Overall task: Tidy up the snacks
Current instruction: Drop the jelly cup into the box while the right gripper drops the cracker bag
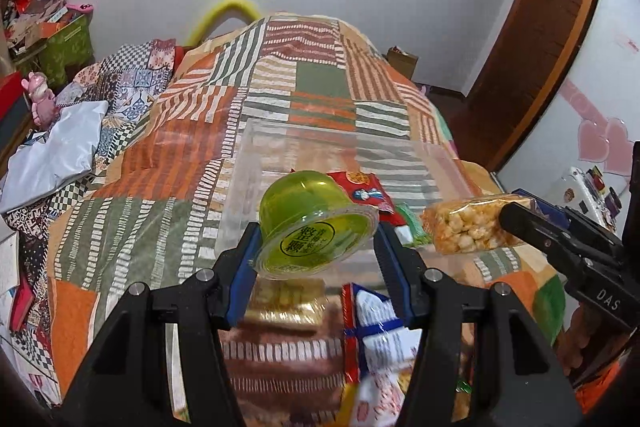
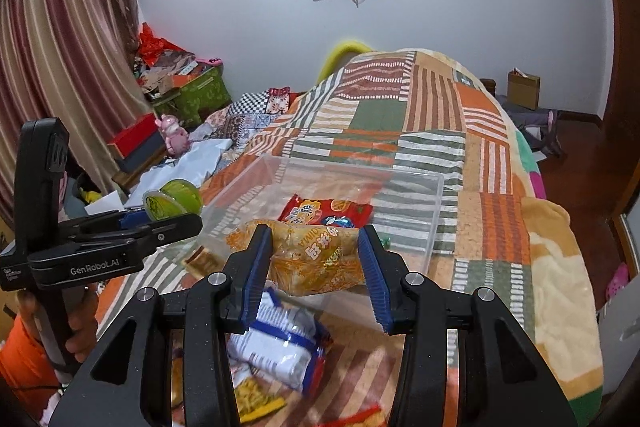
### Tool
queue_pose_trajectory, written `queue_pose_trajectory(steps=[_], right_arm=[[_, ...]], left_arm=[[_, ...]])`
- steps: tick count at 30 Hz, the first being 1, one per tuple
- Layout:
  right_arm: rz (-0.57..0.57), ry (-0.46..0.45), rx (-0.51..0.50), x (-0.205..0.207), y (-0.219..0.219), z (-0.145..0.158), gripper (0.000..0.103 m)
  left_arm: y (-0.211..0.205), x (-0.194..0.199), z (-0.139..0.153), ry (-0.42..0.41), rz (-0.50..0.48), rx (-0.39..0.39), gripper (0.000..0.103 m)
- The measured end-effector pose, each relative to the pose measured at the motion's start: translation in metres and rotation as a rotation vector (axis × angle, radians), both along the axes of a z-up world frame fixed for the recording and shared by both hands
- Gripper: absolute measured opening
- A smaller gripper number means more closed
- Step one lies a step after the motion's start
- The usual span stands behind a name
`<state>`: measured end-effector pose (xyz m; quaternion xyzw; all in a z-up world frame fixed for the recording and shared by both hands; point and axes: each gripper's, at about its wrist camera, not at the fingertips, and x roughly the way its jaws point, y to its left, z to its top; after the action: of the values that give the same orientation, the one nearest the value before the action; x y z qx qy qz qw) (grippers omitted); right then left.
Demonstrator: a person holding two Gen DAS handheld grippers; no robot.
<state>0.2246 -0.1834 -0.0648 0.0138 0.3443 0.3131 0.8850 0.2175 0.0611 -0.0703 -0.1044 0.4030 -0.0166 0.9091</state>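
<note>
My left gripper (image 1: 318,247) is shut on a green jelly cup (image 1: 312,223), held tilted above the near edge of a clear plastic bin (image 1: 248,155) on the patchwork bed. My right gripper (image 2: 316,259) is shut on an orange puffed-snack bag (image 2: 316,259), also held above the bin's near edge (image 2: 436,211). A red snack packet (image 2: 324,213) lies inside the bin. A blue-and-white packet (image 2: 280,347) lies below on the bed, also in the left wrist view (image 1: 376,327). The right gripper with its bag (image 1: 468,227) shows at the right of the left view; the left gripper with the cup (image 2: 172,203) shows at the left of the right view.
A gold-wrapped snack (image 1: 288,303) and yellow snack packets (image 2: 256,399) lie on the bed close to me. A white bag (image 1: 56,155) and boxes (image 2: 136,143) sit at the bed's left. The bed's right edge drops to a wooden floor (image 2: 576,163).
</note>
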Motion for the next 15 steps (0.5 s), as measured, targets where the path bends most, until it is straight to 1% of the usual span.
queue_pose_trajectory(steps=[7, 10, 13, 15], right_arm=[[0.016, 0.054, -0.026, 0.025, 0.020, -0.018, 0.041], [0.033, 0.082, -0.039, 0.033, 0.027, -0.027, 0.041], [0.047, 0.107, -0.064, 0.038, 0.034, -0.036, 0.037], [0.052, 0.119, -0.075, 0.040, 0.038, -0.041, 0.037]], left_arm=[[0.008, 0.027, -0.023, 0.059, 0.009, -0.006, 0.056], [0.008, 0.034, -0.027, 0.057, 0.005, 0.004, 0.056], [0.007, 0.040, -0.033, 0.071, 0.000, 0.011, 0.056], [0.007, 0.046, -0.038, 0.086, 0.000, 0.015, 0.056]])
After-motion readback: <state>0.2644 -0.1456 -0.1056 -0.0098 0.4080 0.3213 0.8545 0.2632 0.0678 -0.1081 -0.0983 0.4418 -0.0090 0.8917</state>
